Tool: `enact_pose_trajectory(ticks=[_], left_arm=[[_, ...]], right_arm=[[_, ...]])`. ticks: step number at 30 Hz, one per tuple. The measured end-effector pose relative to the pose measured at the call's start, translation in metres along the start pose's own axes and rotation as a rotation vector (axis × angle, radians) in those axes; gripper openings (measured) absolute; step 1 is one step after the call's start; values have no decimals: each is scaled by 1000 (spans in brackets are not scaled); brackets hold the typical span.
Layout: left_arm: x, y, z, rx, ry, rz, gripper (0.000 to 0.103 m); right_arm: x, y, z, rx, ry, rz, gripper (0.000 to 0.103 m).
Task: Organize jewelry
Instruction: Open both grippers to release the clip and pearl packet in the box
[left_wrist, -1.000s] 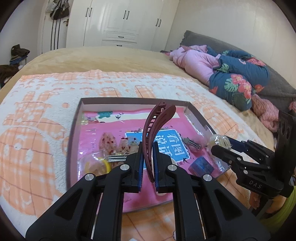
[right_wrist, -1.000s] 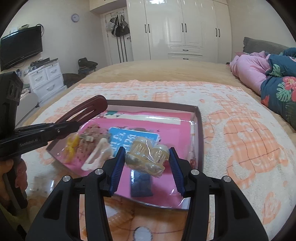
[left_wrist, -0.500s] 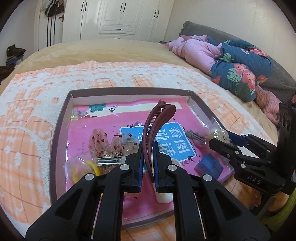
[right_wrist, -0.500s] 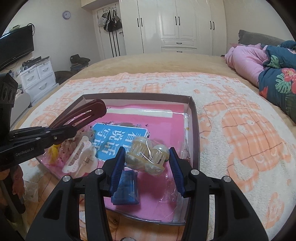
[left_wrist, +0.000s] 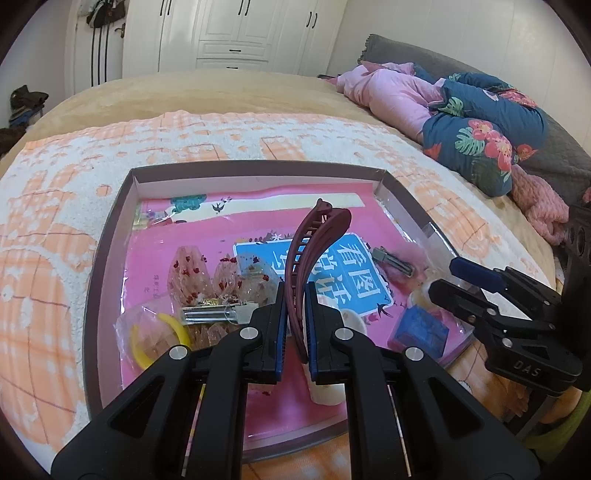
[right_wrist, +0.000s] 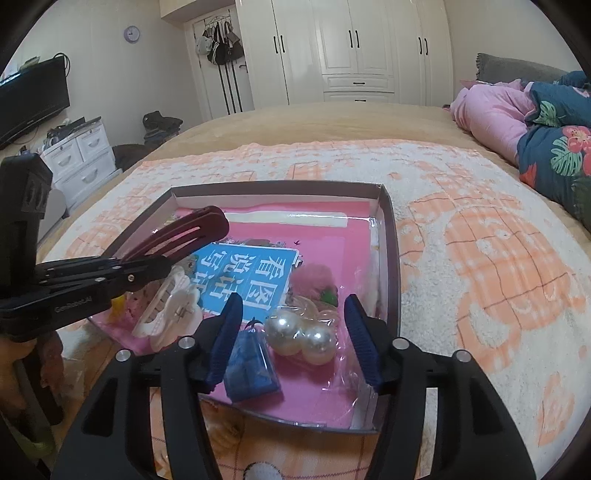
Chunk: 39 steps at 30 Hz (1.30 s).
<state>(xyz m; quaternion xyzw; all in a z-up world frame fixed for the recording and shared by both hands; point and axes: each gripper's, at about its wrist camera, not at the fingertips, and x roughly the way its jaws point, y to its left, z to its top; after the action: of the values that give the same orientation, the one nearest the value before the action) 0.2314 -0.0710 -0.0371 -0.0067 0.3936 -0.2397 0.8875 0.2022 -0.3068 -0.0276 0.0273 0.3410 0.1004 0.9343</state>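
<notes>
My left gripper (left_wrist: 295, 295) is shut on a long maroon hair clip (left_wrist: 314, 254) and holds it above the shallow brown box (left_wrist: 110, 236); the clip also shows in the right wrist view (right_wrist: 181, 236). My right gripper (right_wrist: 293, 321) is open over the box's near right corner. A clear bag with two large pearls (right_wrist: 299, 334) lies in the box between its fingers, apart from them. The box (right_wrist: 388, 236) holds a pink sheet, a blue block (right_wrist: 249, 365), a white claw clip (right_wrist: 170, 314), a yellow ring (left_wrist: 159, 332) and bagged trinkets.
The box sits on an orange-and-white blanket (right_wrist: 480, 240) on a bed. Pink and floral bedding (left_wrist: 461, 122) is piled at the right. White wardrobes (right_wrist: 351, 48) stand behind, with a TV and drawers (right_wrist: 77, 155) at the left.
My right gripper has opened and let go of the pearl bag, which now lies in the box. Both grippers have moved forward and lower over the box. The left still holds the clip.
</notes>
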Motion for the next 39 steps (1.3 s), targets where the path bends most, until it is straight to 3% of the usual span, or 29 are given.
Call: enact_pose_trajectory(ticks=[2, 11, 15, 18, 22, 29, 39], left_arm=[[-1, -1, 0, 7, -4, 6, 5], [-12, -4, 1, 7, -24, 15, 32], [-24, -5, 1, -7, -53, 13, 54], [-41, -6, 2, -15, -98, 9, 63], [-64, -7, 5, -42, -176, 21, 92], [-97, -10, 6, -57, -249, 17, 92], [-120, -15, -24, -70, -258, 40, 92]], right_arm=[[-4, 1, -1, -2, -8, 1, 59], [-29, 5, -10, 8, -50, 24, 70], [-39, 4, -14, 22, -62, 27, 75], [-47, 1, -17, 39, -76, 25, 79], [-58, -3, -19, 62, -98, 26, 82], [-80, -3, -19, 63, -140, 32, 86], [-100, 7, -25, 21, -151, 52, 87]])
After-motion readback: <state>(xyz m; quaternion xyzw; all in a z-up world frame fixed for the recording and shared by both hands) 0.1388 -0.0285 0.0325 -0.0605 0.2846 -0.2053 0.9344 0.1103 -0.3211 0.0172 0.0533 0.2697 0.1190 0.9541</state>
